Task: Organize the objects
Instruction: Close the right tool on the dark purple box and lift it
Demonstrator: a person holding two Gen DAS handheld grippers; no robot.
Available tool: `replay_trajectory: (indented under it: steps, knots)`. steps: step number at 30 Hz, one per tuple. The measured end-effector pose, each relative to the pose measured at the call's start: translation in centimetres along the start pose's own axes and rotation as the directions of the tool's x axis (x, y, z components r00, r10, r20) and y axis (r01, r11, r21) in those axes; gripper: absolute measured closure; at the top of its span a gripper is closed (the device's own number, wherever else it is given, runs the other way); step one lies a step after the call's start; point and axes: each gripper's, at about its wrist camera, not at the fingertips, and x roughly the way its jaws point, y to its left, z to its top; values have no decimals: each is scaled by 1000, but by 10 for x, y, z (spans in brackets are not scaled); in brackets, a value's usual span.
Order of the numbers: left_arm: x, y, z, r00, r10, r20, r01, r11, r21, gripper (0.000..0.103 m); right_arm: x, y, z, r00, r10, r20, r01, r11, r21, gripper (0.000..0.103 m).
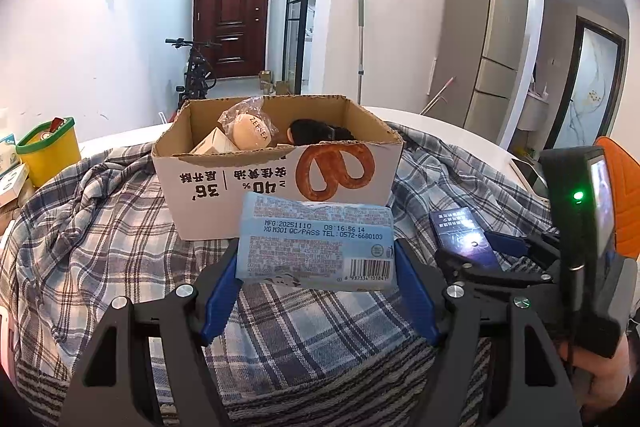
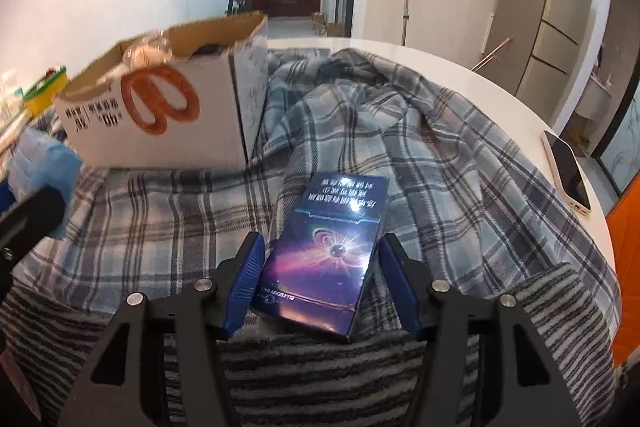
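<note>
My left gripper (image 1: 318,255) is shut on a light blue printed packet (image 1: 316,243), held just above the plaid cloth in front of the cardboard box (image 1: 224,195). The open box holds a bagged beige sponge (image 1: 252,135), a black item (image 1: 316,131) and a small carton. In the right wrist view a dark blue box (image 2: 332,239) lies flat on the cloth between the fingers of my right gripper (image 2: 323,251). Thin gaps show on both sides of it, so the pads do not press it. That box (image 1: 456,227) also shows to the right of the packet.
A plaid cloth (image 2: 440,147) covers most of the round white table (image 2: 500,87). A phone (image 2: 568,171) lies near the table's right edge. At the left stand a yellow tub with a green rim (image 1: 48,151) and some small cartons. A person's hand (image 1: 604,379) holds the right gripper.
</note>
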Motion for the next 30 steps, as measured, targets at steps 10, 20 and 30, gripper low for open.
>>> replay_trajectory:
  steps: [10, 20, 30]
  knots:
    - [-2, 2, 0, 1000, 8, 12, -8, 1000, -10, 29, -21, -10, -4, 991, 64, 117, -68, 997, 30, 50]
    - [-13, 7, 1, 997, 27, 77, -26, 999, -23, 29, -35, 1, -5, 948, 270, 170, -266, 963, -50, 50]
    - [-3, 12, 0, 999, 36, 31, -34, 999, -42, 29, -2, 19, -1, 983, 183, 1, -182, 982, -53, 48]
